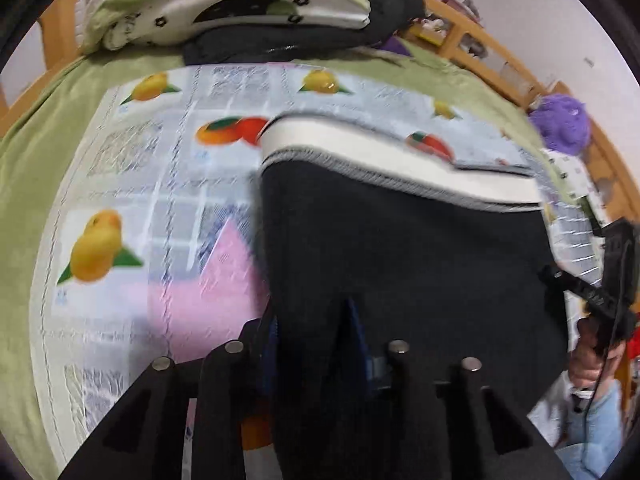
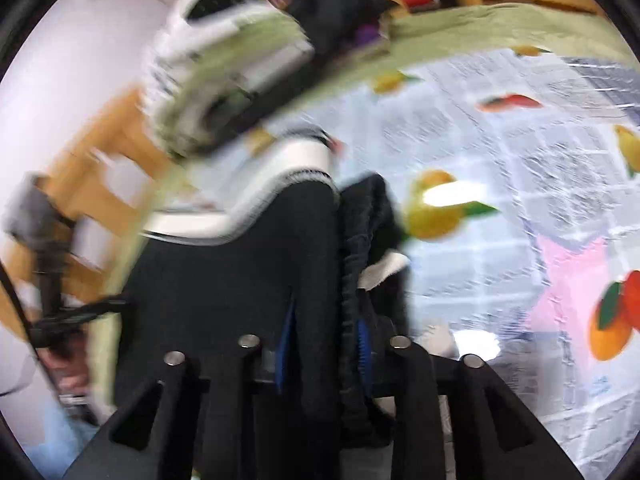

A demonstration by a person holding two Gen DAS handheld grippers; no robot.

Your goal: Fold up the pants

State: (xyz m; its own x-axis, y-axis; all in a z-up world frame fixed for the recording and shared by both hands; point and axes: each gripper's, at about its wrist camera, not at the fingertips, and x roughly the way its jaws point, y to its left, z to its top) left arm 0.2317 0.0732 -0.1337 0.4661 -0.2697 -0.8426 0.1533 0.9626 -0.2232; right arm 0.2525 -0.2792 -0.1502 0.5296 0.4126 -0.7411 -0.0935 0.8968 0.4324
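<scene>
I have both tongs clamped on the black pants (image 1: 400,248): left gripper (image 1: 312,332) and right gripper (image 2: 326,336) side by side, white-banded end (image 1: 400,160) hanging ahead above the fruit-print cover (image 1: 168,184).

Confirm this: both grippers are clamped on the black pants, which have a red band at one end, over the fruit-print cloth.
One detail is off: the band is white, not red, as the left wrist view shows. Both the left gripper and right gripper are clamped on the black pants over the fruit-print cloth.
</scene>
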